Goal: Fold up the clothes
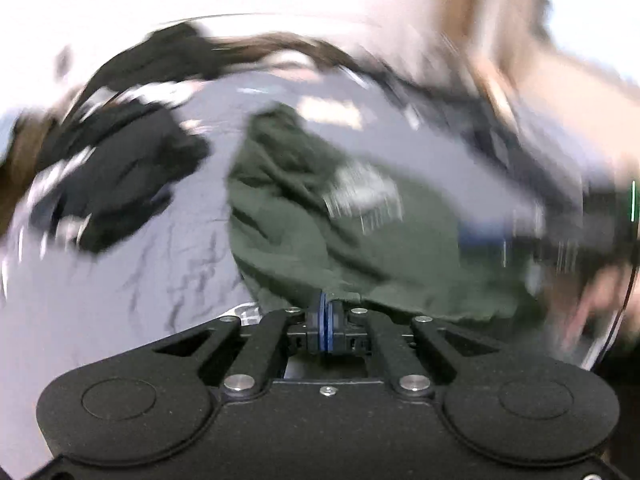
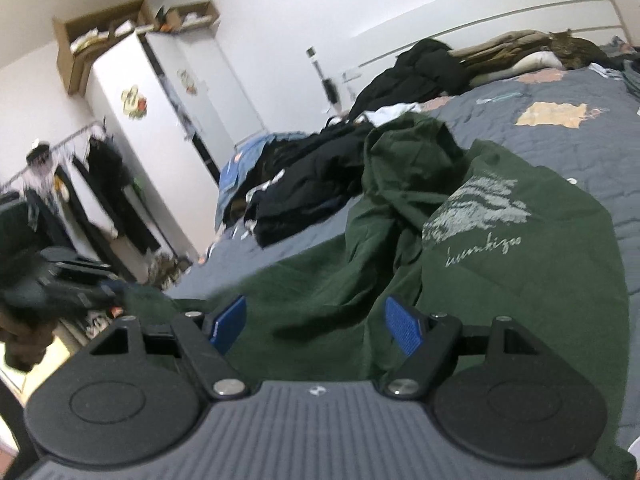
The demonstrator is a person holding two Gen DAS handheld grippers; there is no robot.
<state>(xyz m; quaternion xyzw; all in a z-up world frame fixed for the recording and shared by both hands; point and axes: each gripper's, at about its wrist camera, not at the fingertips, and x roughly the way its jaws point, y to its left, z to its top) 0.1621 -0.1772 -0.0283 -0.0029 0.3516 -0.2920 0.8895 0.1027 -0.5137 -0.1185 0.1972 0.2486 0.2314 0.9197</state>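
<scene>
A dark green T-shirt (image 2: 500,248) with a pale print lies crumpled on the grey quilted bed (image 2: 568,148). My right gripper (image 2: 316,324) stands open just over the shirt's near hem, blue pads (image 2: 402,328) apart with cloth beneath them. In the blurred left wrist view, my left gripper (image 1: 327,308) is shut on an edge of the same green T-shirt (image 1: 320,216), which spreads away over the bed (image 1: 152,272). The left gripper also shows in the right wrist view at the far left (image 2: 108,290), pinching a corner of the shirt.
A heap of black clothes (image 2: 308,184) lies on the bed beyond the shirt, also seen in the left view (image 1: 120,176). More dark garments and pillows (image 2: 500,56) sit at the headboard. White wardrobes (image 2: 160,120) and a clothes rack (image 2: 80,184) stand past the bed's edge.
</scene>
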